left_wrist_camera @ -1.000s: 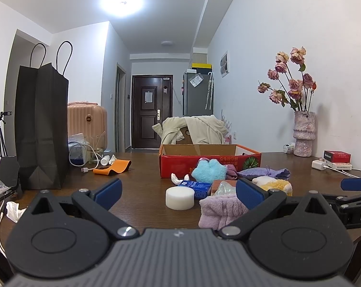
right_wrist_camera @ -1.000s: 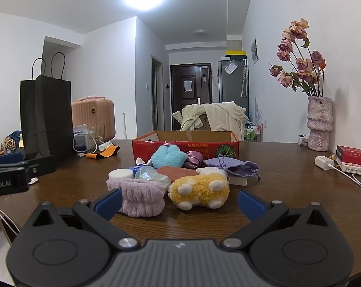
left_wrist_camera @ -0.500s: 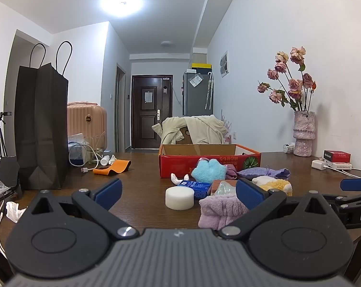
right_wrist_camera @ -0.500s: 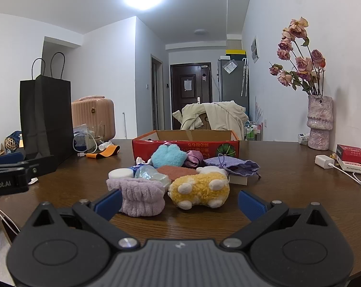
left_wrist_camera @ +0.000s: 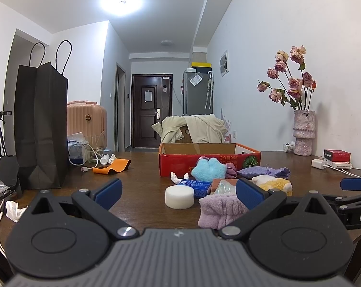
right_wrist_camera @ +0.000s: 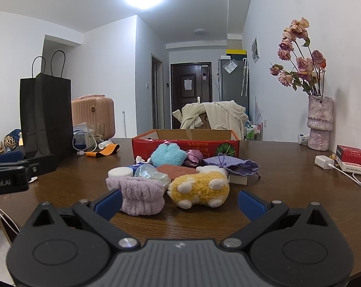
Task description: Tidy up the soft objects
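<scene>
Both grippers, left gripper (left_wrist_camera: pixel 178 192) and right gripper (right_wrist_camera: pixel 179 202), are wide open and empty; the yellow plush (right_wrist_camera: pixel 199 189) lies on the counter (right_wrist_camera: pixel 288 186) directly ahead of the right one (nearer), long axis crosswise.

— What can we read here?
— On the left gripper (right_wrist_camera: pixel 7 167), seen from the right wrist, we make out "Robot.AI"
— And on the right gripper (left_wrist_camera: pixel 355 186)?
— Only "DA", cut off at the edge. The red box (right_wrist_camera: pixel 185 146) carries print we cannot read
</scene>
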